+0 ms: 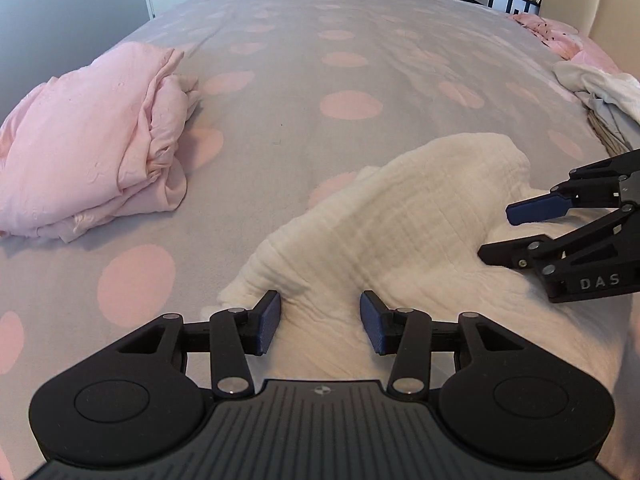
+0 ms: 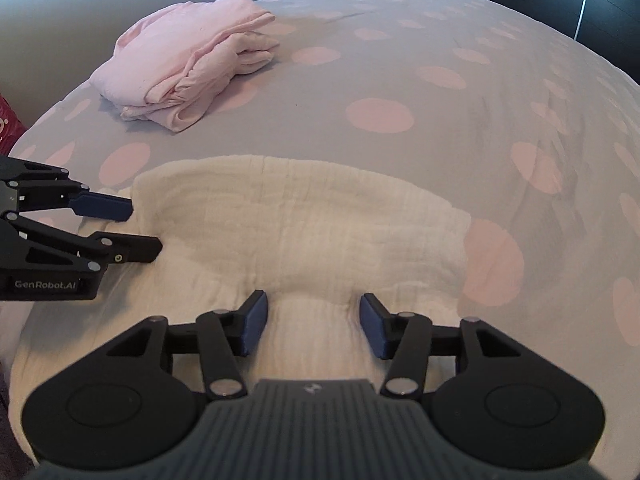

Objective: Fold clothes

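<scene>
While a cream cloth (image 1: 400, 232) lies rumpled at the near edge of the bed (image 1: 304, 52), both tongs hang over it released: the left tongs (image 1: 320, 322) and right tongs (image 2: 314, 322) each straddle a raised ridge of it, pads apart. Well beyond, a folded pink garment (image 2: 188, 68) sits on the dotted cover, and more laundry (image 1: 600, 92) is heaped at the bed's right side.
</scene>
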The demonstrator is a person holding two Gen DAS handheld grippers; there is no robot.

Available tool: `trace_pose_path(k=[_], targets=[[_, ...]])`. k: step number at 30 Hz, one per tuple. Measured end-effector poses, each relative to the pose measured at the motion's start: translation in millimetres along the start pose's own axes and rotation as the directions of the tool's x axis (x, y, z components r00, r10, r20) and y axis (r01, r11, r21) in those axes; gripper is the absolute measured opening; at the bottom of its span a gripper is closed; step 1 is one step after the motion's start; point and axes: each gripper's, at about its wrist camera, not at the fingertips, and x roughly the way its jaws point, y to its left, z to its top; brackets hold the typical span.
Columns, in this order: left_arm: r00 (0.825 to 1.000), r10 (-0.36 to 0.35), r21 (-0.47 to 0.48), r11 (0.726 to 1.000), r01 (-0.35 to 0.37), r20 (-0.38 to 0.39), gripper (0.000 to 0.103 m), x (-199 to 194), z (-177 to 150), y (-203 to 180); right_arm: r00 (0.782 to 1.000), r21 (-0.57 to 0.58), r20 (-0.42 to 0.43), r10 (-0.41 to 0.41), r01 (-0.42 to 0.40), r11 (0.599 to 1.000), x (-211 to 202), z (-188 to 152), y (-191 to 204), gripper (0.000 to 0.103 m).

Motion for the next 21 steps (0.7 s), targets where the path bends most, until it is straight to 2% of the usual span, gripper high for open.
trace_pose_path(k=[5,7,10,11,13,14,16,20,21], targets=[[1.000,0.017,0.002,1.000,-0.017,0.001,0.043,-3.4,1.6,-3.7,1.000,0.004,-0.006,-0.005,0.005,1.000,-4.3,4.6,0.5,0.058],[1.000,0.005,-0.030,1.000,-0.005,0.011,0.043,-13.7,2.3,0.0,1.000,0.007,-0.003,0.003,-0.003,1.000,-13.1,7.1,-1.3,0.058],[1.000,-0.012,-0.133,0.991,0.016,0.024,0.051,-35.3,-4.1,11.7,1.000,0.042,0.002,0.020,-0.020,0.999,-25.7,7.8,-15.8,0.063],[0.999,-0.019,-0.171,0.985,0.023,0.028,0.058,-42.6,-6.8,16.2,1.000,0.057,0.001,0.026,-0.026,0.998,-28.7,7.4,-21.8,0.067],[0.999,-0.032,-0.246,0.968,0.040,0.036,0.061,-57.2,-12.1,25.2,0.999,0.086,-0.002,0.036,-0.036,0.996,-34.7,6.7,-33.9,0.075],[0.998,-0.038,-0.283,0.958,0.048,0.040,0.064,-64.5,-14.8,29.7,0.999,0.101,-0.004,0.041,-0.041,0.994,-37.7,6.3,-39.9,0.075],[0.997,-0.063,-0.389,0.918,0.077,0.049,0.065,-72.3,-26.1,40.6,0.999,0.130,-0.007,0.052,-0.051,0.990,-43.7,5.6,-51.9,0.075],[0.983,-0.174,-0.592,0.787,0.173,0.056,0.065,-65.5,-56.9,58.4,0.997,0.189,-0.011,0.073,-0.070,0.979,-55.4,3.9,-76.0,0.075],[0.980,-0.191,-0.609,0.771,0.184,0.054,0.065,-59.9,-61.0,57.2,0.997,0.211,-0.018,0.077,-0.071,0.975,-52.9,0.2,-81.7,0.075]])
